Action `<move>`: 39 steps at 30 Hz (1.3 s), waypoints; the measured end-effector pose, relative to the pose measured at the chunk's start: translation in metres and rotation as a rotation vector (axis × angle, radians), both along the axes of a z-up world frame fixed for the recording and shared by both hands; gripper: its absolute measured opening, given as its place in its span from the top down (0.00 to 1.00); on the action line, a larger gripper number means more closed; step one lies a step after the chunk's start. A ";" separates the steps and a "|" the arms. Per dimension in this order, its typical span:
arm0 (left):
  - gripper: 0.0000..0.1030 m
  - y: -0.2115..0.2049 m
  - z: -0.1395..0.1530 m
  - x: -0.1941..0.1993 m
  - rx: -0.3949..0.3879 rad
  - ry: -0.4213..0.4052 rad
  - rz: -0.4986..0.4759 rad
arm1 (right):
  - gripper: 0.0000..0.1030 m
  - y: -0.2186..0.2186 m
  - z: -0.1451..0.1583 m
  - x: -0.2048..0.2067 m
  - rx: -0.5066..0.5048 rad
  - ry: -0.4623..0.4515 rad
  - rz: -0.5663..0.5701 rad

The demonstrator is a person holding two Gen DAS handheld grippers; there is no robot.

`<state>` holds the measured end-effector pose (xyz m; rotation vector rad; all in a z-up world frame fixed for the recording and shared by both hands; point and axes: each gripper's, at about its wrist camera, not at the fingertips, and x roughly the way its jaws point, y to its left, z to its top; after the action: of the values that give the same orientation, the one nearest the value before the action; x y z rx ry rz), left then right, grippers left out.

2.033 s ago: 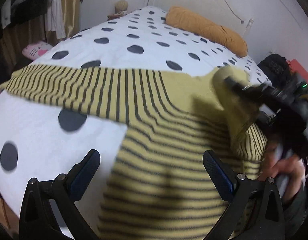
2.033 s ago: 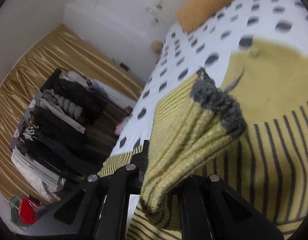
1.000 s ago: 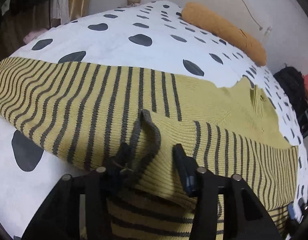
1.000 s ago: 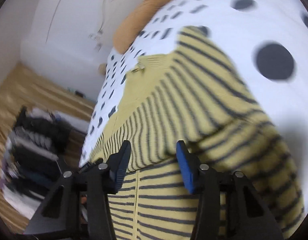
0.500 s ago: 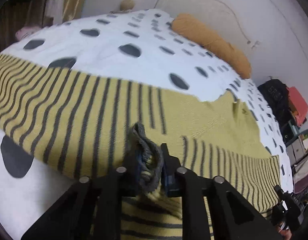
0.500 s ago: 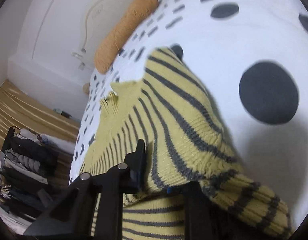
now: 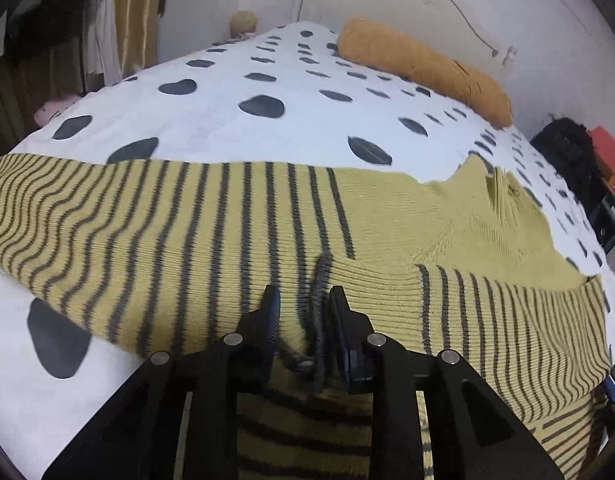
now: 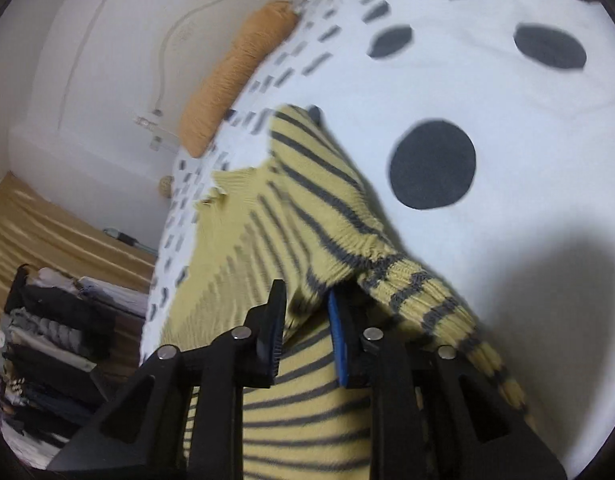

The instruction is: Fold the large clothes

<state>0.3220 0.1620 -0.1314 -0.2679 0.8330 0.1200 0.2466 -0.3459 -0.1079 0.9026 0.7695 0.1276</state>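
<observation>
Yellow sweater (image 7: 235,232) w/ dark grey stripes lies spread across the bed (image 7: 235,128) (white cover, big grey dots), collar toward the orange bolster pillow (image 7: 423,64) at the wall end.

Left gripper (image 7: 303,312): fingers nearly together and opening right now; grey-edged cuff (image 7: 321,280) of a folded-over sleeve sits between them, right pad against it, small gap on the left side, so no real pinch.

Right gripper (image 8: 305,312): fingers also narrow and opening. A bunched fold of the sweater's striped knit (image 8: 319,216) is wedged between the pads, touching both. Another striped, ribbed part (image 8: 423,300) drapes past the right finger onto the bed.

Clothes rack (image 8: 51,328) and gold curtain (image 8: 47,232) beside the bed.
</observation>
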 end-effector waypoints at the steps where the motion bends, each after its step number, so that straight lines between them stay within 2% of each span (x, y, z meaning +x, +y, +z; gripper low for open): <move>1: 0.75 0.006 0.004 -0.004 0.002 -0.009 0.019 | 0.75 0.002 0.008 -0.001 -0.018 -0.025 0.002; 3: 0.76 0.021 0.012 -0.013 -0.003 -0.026 0.045 | 0.74 0.012 0.025 0.008 -0.060 -0.093 0.039; 6: 0.76 0.048 0.020 -0.025 -0.011 -0.030 0.080 | 0.74 0.029 0.042 0.037 -0.088 -0.101 0.059; 8: 0.75 0.068 0.021 -0.031 -0.022 -0.026 0.105 | 0.64 0.038 0.046 0.059 -0.128 -0.128 0.084; 9: 0.74 0.080 0.021 -0.035 -0.036 -0.019 0.122 | 0.58 0.039 0.042 0.070 -0.150 -0.113 0.070; 11: 0.72 0.103 0.020 -0.043 -0.053 -0.003 0.153 | 0.58 0.031 0.016 0.097 -0.142 -0.026 0.024; 12: 0.70 0.116 0.018 -0.047 -0.052 0.010 0.173 | 0.64 0.024 -0.001 0.107 -0.148 0.045 -0.002; 13: 0.70 0.126 0.018 -0.051 -0.049 0.019 0.186 | 0.85 0.014 -0.022 0.115 -0.176 0.107 -0.029; 14: 0.70 0.139 0.017 -0.056 -0.047 0.027 0.200 | 1.00 0.010 -0.030 0.118 -0.206 0.124 -0.039; 16: 0.67 0.170 0.020 -0.067 -0.040 0.033 0.256 | 1.00 0.000 -0.032 0.111 -0.175 0.094 -0.058; 17: 0.56 0.182 0.020 -0.071 -0.045 0.031 0.281 | 1.00 0.000 -0.027 0.106 -0.160 0.086 -0.071; 18: 0.43 0.196 0.022 -0.076 -0.057 0.023 0.302 | 0.96 0.003 -0.021 0.100 -0.153 0.070 -0.072; 21: 0.28 0.250 0.030 -0.099 -0.095 -0.026 0.408 | 0.90 0.021 -0.008 0.087 -0.130 0.017 -0.011; 24: 0.28 0.300 0.029 -0.112 -0.142 -0.027 0.496 | 0.85 0.050 -0.004 0.073 -0.113 -0.010 0.081; 27: 0.28 0.352 0.021 -0.121 -0.257 -0.037 0.577 | 0.78 0.078 -0.012 0.068 -0.076 0.008 0.146; 30: 0.28 0.391 0.012 -0.124 -0.380 -0.071 0.617 | 0.78 0.105 -0.021 0.068 -0.050 0.028 0.192; 35: 0.28 0.431 0.013 -0.105 -0.412 -0.096 0.637 | 0.77 0.121 -0.027 0.068 -0.064 0.014 0.198; 39: 0.30 0.454 0.004 -0.093 -0.509 -0.139 0.655 | 0.77 0.119 -0.033 0.060 -0.041 -0.008 0.188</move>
<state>0.2288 0.6157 -0.1274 -1.0154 0.6009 0.4973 0.3067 -0.2264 -0.1414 0.7895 0.8458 0.2803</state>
